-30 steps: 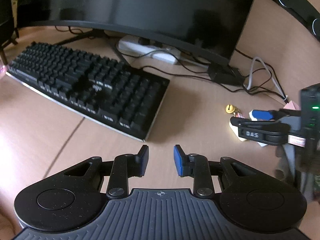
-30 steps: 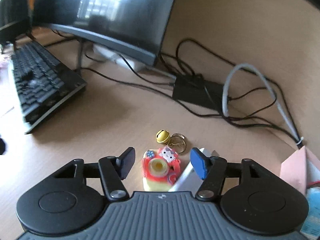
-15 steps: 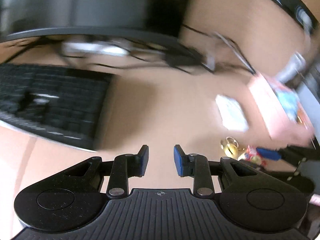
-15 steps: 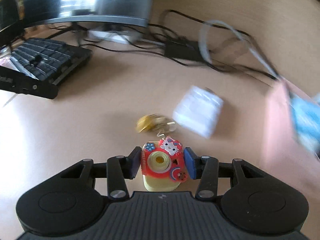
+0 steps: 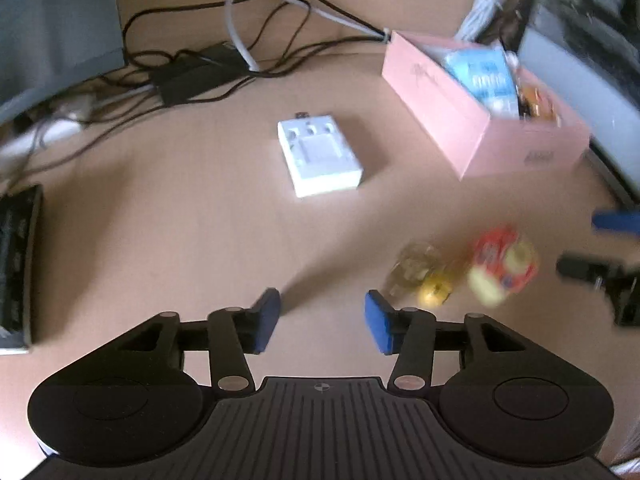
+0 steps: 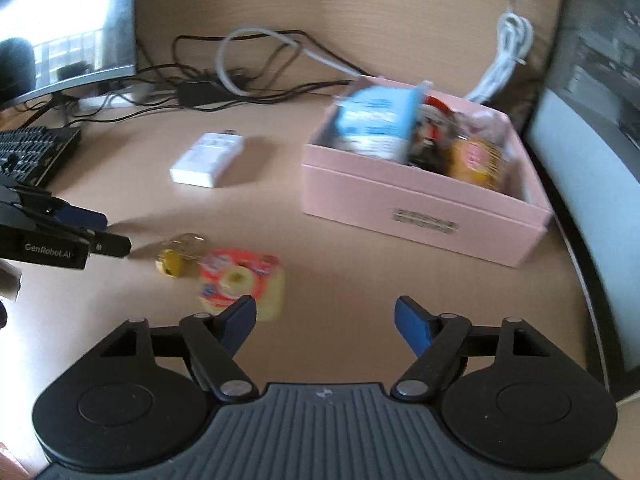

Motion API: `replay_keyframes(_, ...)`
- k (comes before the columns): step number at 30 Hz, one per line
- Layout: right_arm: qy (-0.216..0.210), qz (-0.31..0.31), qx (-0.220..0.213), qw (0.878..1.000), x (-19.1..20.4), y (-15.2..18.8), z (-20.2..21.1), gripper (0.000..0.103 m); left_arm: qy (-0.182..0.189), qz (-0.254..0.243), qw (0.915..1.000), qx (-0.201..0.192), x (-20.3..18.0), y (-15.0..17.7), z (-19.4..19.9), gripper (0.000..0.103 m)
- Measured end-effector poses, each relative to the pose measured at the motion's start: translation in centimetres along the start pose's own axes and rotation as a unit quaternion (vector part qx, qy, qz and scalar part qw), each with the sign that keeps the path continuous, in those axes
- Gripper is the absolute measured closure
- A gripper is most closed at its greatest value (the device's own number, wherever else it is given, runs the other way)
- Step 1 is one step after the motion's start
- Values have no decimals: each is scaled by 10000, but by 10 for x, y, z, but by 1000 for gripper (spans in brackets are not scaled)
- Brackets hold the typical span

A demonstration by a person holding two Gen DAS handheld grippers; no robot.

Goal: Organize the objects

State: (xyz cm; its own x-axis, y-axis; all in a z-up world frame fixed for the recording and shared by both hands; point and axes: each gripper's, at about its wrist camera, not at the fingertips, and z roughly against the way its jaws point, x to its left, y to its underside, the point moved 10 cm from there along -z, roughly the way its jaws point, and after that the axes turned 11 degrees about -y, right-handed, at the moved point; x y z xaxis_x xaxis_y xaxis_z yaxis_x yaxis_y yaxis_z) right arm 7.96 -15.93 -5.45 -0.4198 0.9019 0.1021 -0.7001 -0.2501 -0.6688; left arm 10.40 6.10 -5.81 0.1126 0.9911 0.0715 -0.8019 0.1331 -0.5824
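A red and yellow toy camera keychain [image 6: 240, 280] with a gold bell [image 6: 170, 262] rests blurred on the desk. It is just left of my right gripper [image 6: 326, 312], outside the gap. That gripper's jaws are opening wide with nothing between them. In the left wrist view the keychain [image 5: 502, 264] is right of my left gripper [image 5: 322, 312], whose jaws are opening over bare desk. A white charger block [image 5: 320, 158] lies ahead. The pink box [image 6: 420, 204] holds a blue packet and several small items. The two grippers see each other: the left gripper [image 6: 114, 232], the right gripper [image 5: 584, 242].
Tangled black and grey cables [image 5: 240, 40] and a black adapter [image 5: 192, 76] run along the back of the desk. A keyboard [image 6: 32, 152] and a monitor [image 6: 80, 20] are at the left. A dark screen edge [image 6: 580, 160] borders the right, behind the box.
My right gripper clamped the toy camera, carried it right toward the pink box, then let go as its jaws spread. My left gripper swung right from the keyboard and its jaws widened.
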Motion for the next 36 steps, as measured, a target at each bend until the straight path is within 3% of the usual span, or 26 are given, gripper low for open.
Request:
replay_keyframes(2, -17, -101, -28, 9999, -11, 1, 0, 26, 78, 519, 9982, -283, 0, -20, 6, 52)
replay_keyframes(4, -79, -199, -38, 9998, -18, 3, -2, 25, -60, 724, 9957, -581, -3, -46, 9, 52)
replay_keyframes(6, -111, -258, 19, 9996, -23, 5, -4, 25, -187, 830, 9947, -577, -7, -69, 0, 53)
replay_keyframes(9, -263, -264, -83, 9993, -26, 5, -2, 25, -438, 606, 9966, -348, -15, -88, -32, 53)
replay_keyframes(12, -381, -380, -39, 9985, -31, 9, -5, 25, -681, 671, 9953, -176, -15, -93, -56, 53)
replay_keyframes(18, -461, -391, 16, 9982, -40, 13, -4, 24, -985, 726, 9922, -217, -5, -113, -75, 53)
replay_keyframes(24, -429, -296, -25, 9986, -42, 12, 1, 21, -1374, 1012, 9847, -344, 12, -112, -67, 54)
replay_keyframes(29, -423, -269, 75, 9987, -36, 19, 0, 20, -1399, 889, 9858, -283, 16, -109, -71, 52)
replay_keyframes(36, -414, -92, 97, 9991, -23, 22, 8, 19, -1368, 1308, 9815, -285, 29, -115, -78, 50)
